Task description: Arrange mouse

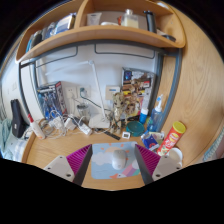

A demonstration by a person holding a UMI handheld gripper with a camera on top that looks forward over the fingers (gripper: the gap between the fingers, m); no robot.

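Cluttered wooden desk (50,148), corner position, under a curved wooden shelf (100,36): we are logging its contents as seen from the gripper's own camera.

Item 1: mouse (122,157), white, sitting on a pale blue-grey mouse mat (103,168) at the desk's near edge. We are finding it directly between the 2 fingers, with a gap showing at either side, resting on the mat and not lifted. Its long axis is running roughly in line with the fingers, pointing away from us toward the back wall.

Item 2: gripper (113,160), hand-held, fingers spread apart and grasping nothing. Magenta pads (80,158) are flanking the mouse left and right without visibly touching it. We are judging that a straight closing of the fingers would meet the mouse's sides, so no sideways shift appears needed.

Item 3: snack tube (174,137), red and yellow, standing upright just beyond the right finger.

Item 4: tangle of white cables and a power strip (60,124), well beyond the left finger.

Item 5: assorted small bottles and boxes (128,100) against the back wall, too small for us to identify.

Hidden or unclear: the mouse's near end is being cut off below the fingers; we are not seeing any cable on it; the holding hand is out of view.
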